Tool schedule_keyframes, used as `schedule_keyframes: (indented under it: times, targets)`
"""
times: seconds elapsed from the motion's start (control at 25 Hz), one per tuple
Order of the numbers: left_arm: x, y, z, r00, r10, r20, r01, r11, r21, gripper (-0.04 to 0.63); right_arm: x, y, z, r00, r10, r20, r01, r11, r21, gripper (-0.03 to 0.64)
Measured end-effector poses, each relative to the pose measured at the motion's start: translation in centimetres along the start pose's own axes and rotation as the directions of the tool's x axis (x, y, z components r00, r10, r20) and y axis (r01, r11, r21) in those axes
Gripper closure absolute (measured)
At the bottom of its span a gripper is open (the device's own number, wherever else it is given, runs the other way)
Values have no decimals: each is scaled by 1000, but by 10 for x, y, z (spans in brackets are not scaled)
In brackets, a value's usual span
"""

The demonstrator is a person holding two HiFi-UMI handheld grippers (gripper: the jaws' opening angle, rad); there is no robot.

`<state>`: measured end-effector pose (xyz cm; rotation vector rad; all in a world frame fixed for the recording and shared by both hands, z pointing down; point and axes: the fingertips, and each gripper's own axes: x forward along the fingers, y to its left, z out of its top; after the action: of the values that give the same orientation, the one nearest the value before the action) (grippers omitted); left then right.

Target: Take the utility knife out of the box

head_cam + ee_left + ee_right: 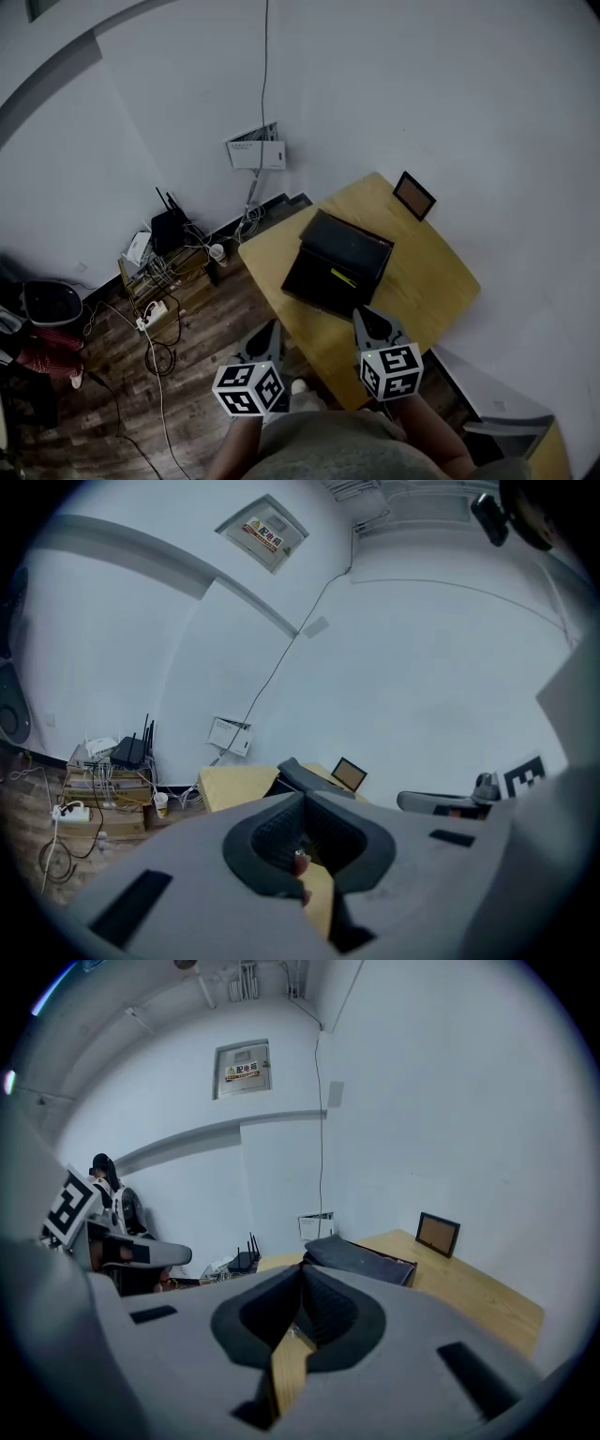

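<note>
Nearest the person, the left gripper (270, 330) and the right gripper (371, 321) both sit short of the box (319, 281), each with its jaws pressed together on nothing. The right gripper is just in front of the box, and the left is off to the box's near left, past the edge of the table (427, 281). The box is black and lies open. Inside it is a thin yellow strip, probably the utility knife (343, 277), too small to show its blade end. Judged light, stiff and smooth-sided, it suits a pinch across the middle of its handle. Beyond the box, to its right, stands a small picture frame (413, 195).
</note>
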<state>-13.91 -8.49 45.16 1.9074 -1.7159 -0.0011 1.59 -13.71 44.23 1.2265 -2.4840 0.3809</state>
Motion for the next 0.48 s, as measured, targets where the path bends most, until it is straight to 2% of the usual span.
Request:
schedule_keyframes:
  times: [0.48]
  targets:
    - [40, 39, 12, 996, -75, -56, 74, 997, -17, 592, 61, -9, -13, 992, -78, -101, 75, 997, -27, 615]
